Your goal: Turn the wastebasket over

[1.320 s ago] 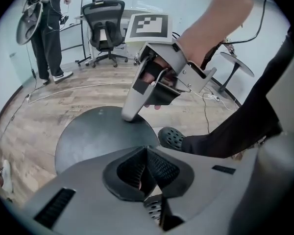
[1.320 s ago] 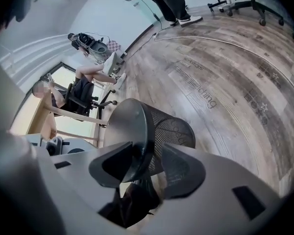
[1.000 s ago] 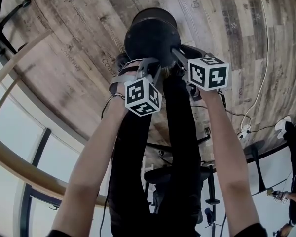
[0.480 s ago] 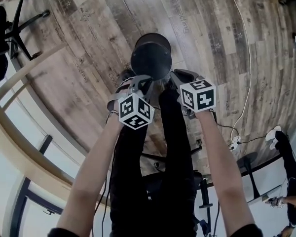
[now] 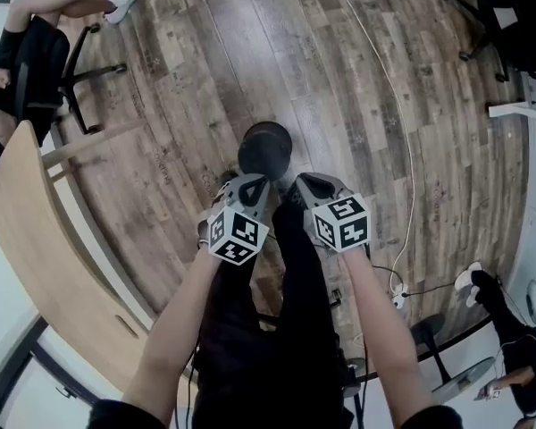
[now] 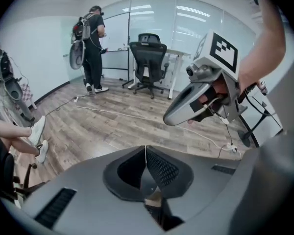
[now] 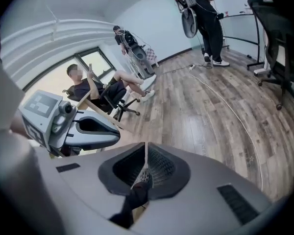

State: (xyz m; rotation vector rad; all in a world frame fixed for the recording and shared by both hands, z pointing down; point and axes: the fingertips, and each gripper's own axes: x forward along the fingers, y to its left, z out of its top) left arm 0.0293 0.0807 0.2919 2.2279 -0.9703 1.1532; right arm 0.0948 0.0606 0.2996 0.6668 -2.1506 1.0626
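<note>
Left fingers are seen pressed together along one thin seam, with nothing between them. The inner pads are dark with a fine mesh texture and are set in a smooth grey moulded shell. Right fingers have just been closing and are now met in the same way, with nothing gripped. Left gripper and right gripper are held side by side, each carrying a white cube printed with black squares.

The wastebasket is found on the floor, just beyond the two gripper tips in the head view and touched by neither. It is recorded as black, round and matt. Whether its rim or its base faces up cannot be told.

The floor is laid in worn grey-brown wood-grain planks. A thin white cable is trailed across it to the right of the wastebasket, well apart. A pale wooden bench with a rounded edge is noted at the left. A black office chair and a standing person with a pack are seen by the glass wall. A seated person is noted near the bench.

The floor nearest the camera is hidden by dark trousers and bare forearms.
</note>
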